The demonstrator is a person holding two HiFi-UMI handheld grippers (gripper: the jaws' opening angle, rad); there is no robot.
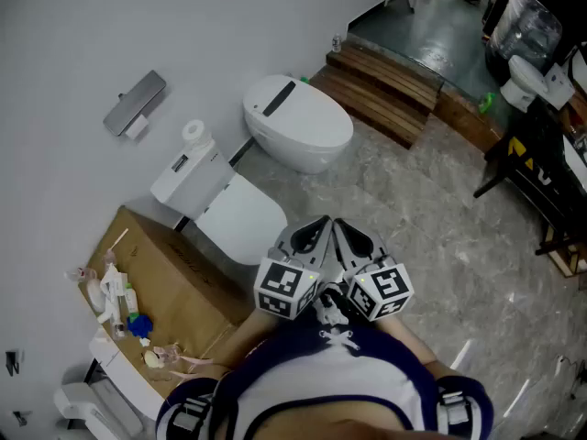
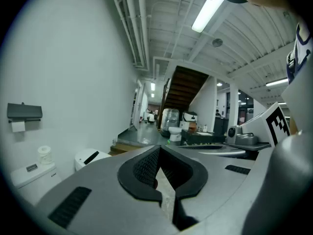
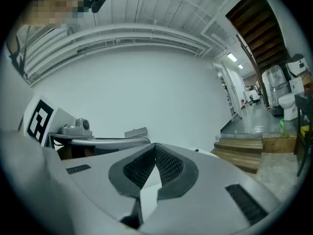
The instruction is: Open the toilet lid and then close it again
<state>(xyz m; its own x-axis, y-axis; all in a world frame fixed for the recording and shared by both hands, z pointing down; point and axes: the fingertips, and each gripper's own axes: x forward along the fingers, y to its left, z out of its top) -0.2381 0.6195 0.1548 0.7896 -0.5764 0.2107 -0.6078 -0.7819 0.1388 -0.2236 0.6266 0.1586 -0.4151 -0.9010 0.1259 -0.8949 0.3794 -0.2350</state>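
Grey marble floor and a white wall hold two toilets: the nearer toilet (image 1: 218,200) sits just beyond my tools with its lid (image 1: 244,222) down, and an oval toilet (image 1: 298,122) stands farther right. My left gripper (image 1: 315,230) and right gripper (image 1: 348,235) hang side by side near my body, both pressed together on nothing. Opening hasn't begun, I judge; next I must reach forward and slip a tip under the lid's front edge.

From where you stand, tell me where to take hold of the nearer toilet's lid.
The lid lies flat and closed, seemingly hinged at the tank. Take its front lip, the end farthest from the tank, approaching from that end, then lift.
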